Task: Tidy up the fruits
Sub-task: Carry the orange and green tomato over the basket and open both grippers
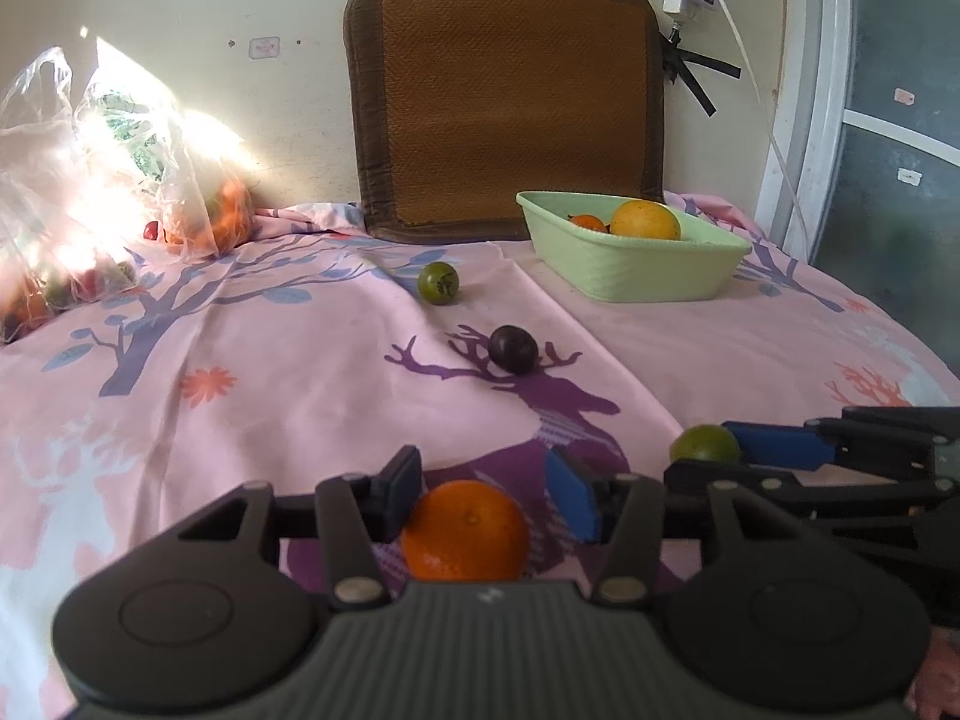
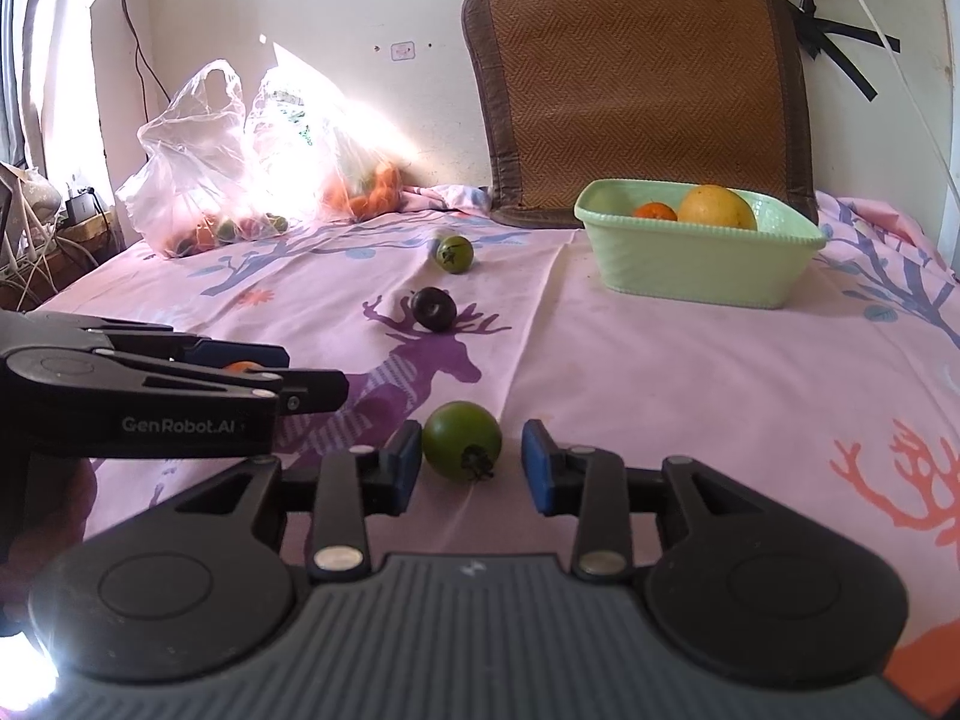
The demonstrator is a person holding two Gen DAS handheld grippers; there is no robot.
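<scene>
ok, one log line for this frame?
left gripper: open around orange | right gripper: open around green tomato | basket: two fruits | cloth: dark fruit, green tomato

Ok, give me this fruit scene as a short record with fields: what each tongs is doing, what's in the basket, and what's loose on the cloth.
left tongs: open, straddling an orange
right tongs: open, straddling a green tomato
green basket: holds a large yellow-orange citrus and a small orange fruit
loose on pink cloth: dark plum, second green tomato
back left: plastic bags of fruit
</scene>
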